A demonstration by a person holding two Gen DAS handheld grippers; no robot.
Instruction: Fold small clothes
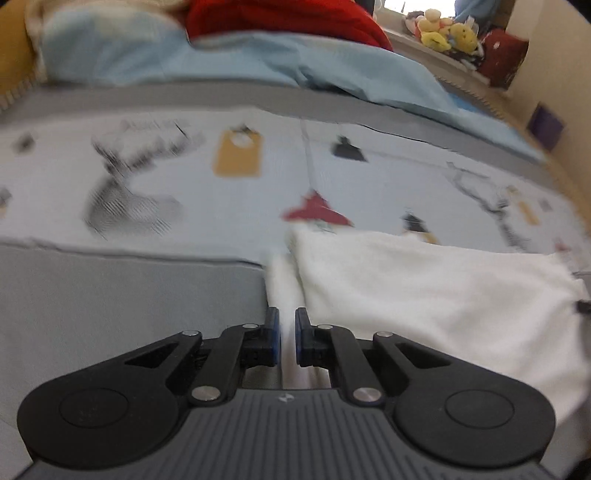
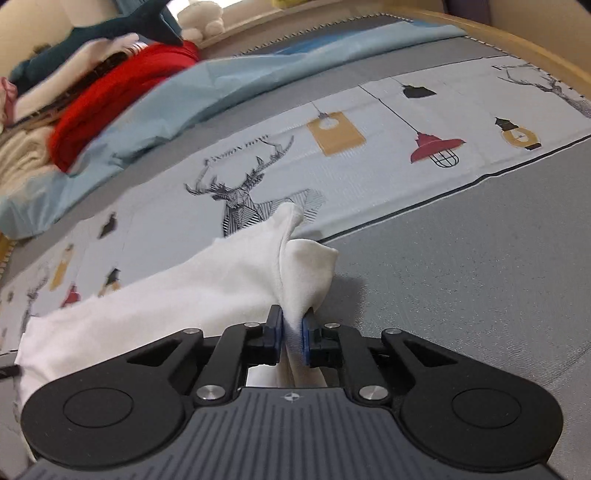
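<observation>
A small white garment point(image 1: 424, 295) lies across the grey bed cover, partly over the printed sheet. My left gripper point(image 1: 287, 325) is shut on its left edge, a strip of white cloth pinched between the blue pads. The left wrist view is blurred by motion. In the right wrist view the same white garment point(image 2: 207, 280) stretches off to the left. My right gripper point(image 2: 292, 325) is shut on its right end, which bunches up and stands in a fold above the fingers.
A printed sheet point(image 2: 369, 166) with deer and lamps runs across the grey bed cover point(image 2: 461, 277). Behind it lie a light blue blanket point(image 1: 295, 66), a red cloth point(image 2: 110, 96), and plush toys point(image 1: 443, 29). A wooden bed frame point(image 2: 498, 26) edges the far side.
</observation>
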